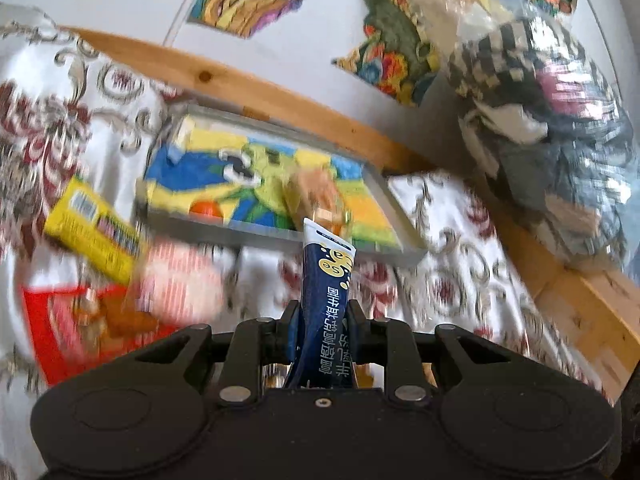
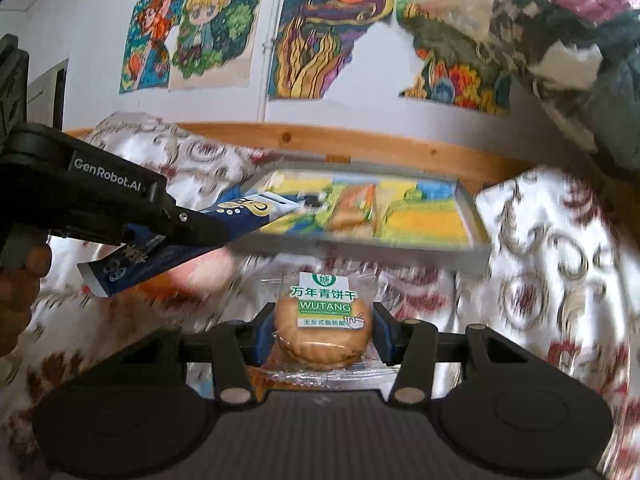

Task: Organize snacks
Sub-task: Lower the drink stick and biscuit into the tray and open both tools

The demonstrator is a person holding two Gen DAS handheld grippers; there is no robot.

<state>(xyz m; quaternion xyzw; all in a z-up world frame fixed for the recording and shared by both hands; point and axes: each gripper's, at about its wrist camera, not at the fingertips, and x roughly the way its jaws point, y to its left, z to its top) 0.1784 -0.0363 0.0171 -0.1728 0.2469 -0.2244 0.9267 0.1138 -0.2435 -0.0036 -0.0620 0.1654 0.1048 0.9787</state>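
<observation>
My left gripper [image 1: 324, 309] is shut on a dark blue stick packet [image 1: 327, 272] that points up toward the tray [image 1: 280, 237], a shallow grey tray with a colourful picture as its floor. An orange-tinted biscuit packet [image 1: 318, 196] lies inside. In the right wrist view, my right gripper [image 2: 323, 328] is shut on a clear-wrapped round biscuit packet [image 2: 325, 312] with a green and white label, held just in front of the tray [image 2: 360, 250]. The left gripper [image 2: 214, 227] reaches in from the left, holding the blue packet [image 2: 244, 211] over the tray's left corner.
A yellow packet [image 1: 96, 232], a red packet [image 1: 76, 320] and a blurred pink one [image 1: 182, 280] lie on the floral cloth [image 1: 460, 240] left of the tray. A wooden rail [image 1: 240, 84] runs behind it. A clear bag of clothes [image 1: 540, 120] sits at the right. A hand [image 2: 20, 292] holds the left gripper.
</observation>
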